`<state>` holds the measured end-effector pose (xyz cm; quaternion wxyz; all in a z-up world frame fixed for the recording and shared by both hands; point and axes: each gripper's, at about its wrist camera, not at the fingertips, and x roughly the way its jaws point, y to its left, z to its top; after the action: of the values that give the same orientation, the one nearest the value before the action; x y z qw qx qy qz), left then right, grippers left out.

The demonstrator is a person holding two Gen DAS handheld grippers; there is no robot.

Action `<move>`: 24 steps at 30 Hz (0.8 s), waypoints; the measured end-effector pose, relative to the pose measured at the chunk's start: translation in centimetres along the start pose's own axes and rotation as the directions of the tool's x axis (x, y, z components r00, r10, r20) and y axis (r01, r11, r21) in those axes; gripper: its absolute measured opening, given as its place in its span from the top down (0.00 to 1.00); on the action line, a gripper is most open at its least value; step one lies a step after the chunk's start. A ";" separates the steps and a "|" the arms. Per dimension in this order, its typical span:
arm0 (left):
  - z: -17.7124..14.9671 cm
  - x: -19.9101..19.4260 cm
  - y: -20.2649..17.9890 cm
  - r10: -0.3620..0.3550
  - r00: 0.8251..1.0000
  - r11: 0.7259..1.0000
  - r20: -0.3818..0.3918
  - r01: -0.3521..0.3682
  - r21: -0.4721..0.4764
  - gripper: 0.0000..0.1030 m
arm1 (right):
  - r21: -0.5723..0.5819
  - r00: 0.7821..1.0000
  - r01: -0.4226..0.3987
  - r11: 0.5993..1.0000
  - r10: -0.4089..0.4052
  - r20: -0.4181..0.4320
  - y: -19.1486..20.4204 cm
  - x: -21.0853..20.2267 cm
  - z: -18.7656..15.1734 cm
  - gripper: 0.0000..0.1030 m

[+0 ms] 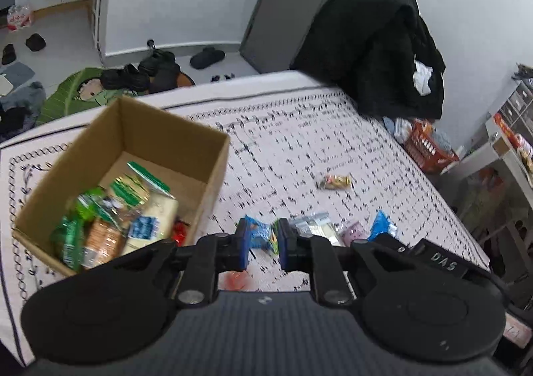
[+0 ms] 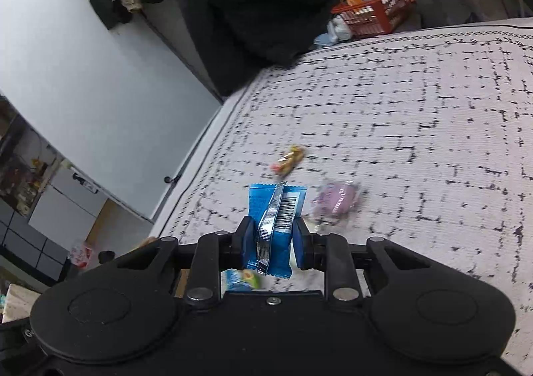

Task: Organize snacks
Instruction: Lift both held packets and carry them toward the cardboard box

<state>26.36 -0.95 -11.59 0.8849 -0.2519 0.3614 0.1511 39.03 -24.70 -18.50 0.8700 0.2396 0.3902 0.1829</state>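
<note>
An open cardboard box [image 1: 213, 163] sits on the left of the patterned tablecloth [image 1: 299, 149] and holds several snack packets [image 1: 113, 209]. To the right of the box, my left gripper [image 1: 263, 242] is shut on a blue-and-green packet [image 1: 260, 236]. My right gripper [image 2: 271, 229] is shut on a blue packet with a barcode [image 2: 283, 209], which is held upright above the cloth. On the table lie a gold candy [image 2: 289, 159], a purple packet [image 2: 336, 201] and a clear white packet [image 1: 313, 226]. The blue-and-green packet [image 2: 241, 279] shows blurred under the right gripper.
A red wrapper [image 1: 236, 279] lies blurred below my left fingers. A black coat [image 1: 376, 43] hangs on a chair at the table's far corner. An orange basket [image 1: 429, 149] stands beyond the right edge. Shoes and a green mat [image 1: 76, 93] are on the floor behind the box.
</note>
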 end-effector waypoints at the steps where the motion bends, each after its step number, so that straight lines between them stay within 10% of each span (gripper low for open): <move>1: 0.1 -0.4 0.2 -0.001 1.000 1.000 0.010 0.001 -0.003 0.88 | -0.005 1.000 -0.007 1.000 0.007 -0.001 0.4 0.0 -0.1 0.76; 18: -1.1 -0.1 2.0 -0.021 0.998 0.998 -0.065 0.016 -0.065 0.90 | -0.053 0.999 -0.039 0.998 0.039 0.002 2.6 -0.8 -1.0 0.76; 24: -1.8 1.0 2.3 -0.011 0.997 0.998 -0.074 0.007 -0.061 0.67 | -0.052 0.999 -0.031 0.998 0.031 -0.010 2.0 -0.5 -1.2 0.76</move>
<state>25.00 0.06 -14.14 0.8635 -0.2855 0.3884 0.1485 37.49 -22.98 -17.79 0.8713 0.2218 0.3854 0.2075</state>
